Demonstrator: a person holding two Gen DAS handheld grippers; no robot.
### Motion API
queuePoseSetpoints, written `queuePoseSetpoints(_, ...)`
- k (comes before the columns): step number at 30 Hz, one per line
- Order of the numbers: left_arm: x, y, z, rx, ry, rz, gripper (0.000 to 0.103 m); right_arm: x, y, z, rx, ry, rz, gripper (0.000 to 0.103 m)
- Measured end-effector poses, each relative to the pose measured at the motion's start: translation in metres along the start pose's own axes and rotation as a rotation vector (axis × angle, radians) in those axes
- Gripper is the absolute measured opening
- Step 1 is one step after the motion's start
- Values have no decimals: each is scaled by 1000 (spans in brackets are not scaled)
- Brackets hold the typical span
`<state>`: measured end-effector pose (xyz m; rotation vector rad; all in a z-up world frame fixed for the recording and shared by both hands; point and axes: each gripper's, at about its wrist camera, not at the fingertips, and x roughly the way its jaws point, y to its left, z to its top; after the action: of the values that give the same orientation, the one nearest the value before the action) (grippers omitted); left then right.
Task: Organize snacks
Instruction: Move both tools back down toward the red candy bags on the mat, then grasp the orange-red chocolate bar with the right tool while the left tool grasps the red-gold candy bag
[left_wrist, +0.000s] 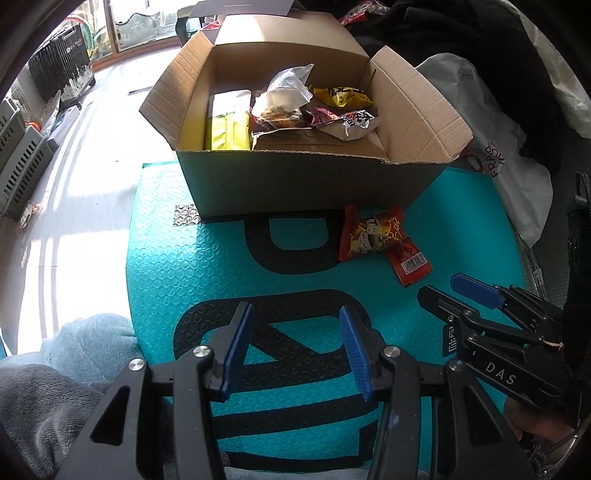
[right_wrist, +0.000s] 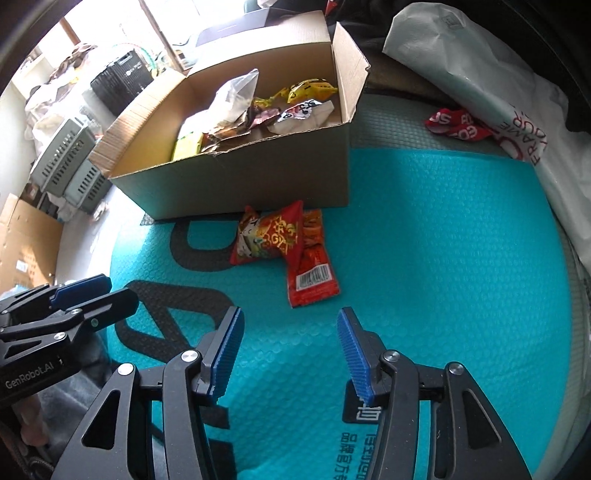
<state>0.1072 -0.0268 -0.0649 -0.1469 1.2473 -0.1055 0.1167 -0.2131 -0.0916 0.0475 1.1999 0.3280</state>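
Left gripper (left_wrist: 293, 350): seen low in its own view over the teal embossed mat (left_wrist: 166, 258); the blue ribbed pads (left_wrist: 236, 347) are set apart with only mat visible between them; nothing is held.
Grey fleece cloth (left_wrist: 55, 387): bunched at the lower left of the left view, beside the mat.
Brown cardboard box (left_wrist: 295, 181): placed on the far part of the mat with its flaps open; yellow packets (left_wrist: 225, 133), a clear plastic bag (left_wrist: 284, 88) and further snack wrappers are piled inside.
Red snack packet with cartoon print (right_wrist: 269, 236): laid on the mat just in front of the box, outside it.
Red sachet with barcode (right_wrist: 312, 273): laid touching the cartoon packet, partly tucked under its edge, nearer the grippers.
Right gripper (right_wrist: 290, 350): pointed steeply down at the mat, just short of the two red packets; its pads (right_wrist: 354, 350) are held apart, and nothing is gripped or touched.
Red crumpled wrapper (right_wrist: 458, 125): seen at the far right, beyond the teal area, against a white plastic bag (right_wrist: 480, 85).
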Motion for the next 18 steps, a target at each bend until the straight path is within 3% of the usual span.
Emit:
queuePoseSetpoints(10,16,5,15,-31,18,-49,47,37,-4,18,-37,24,-45,52)
queuePoseSetpoints(16,19,3,28,-18,7,-45,47,48,10,19,-162,19,-135,52)
queuePoseSetpoints(18,22,0,31,-6,7,-37,47,54,16,14,-237,33,-190,48)
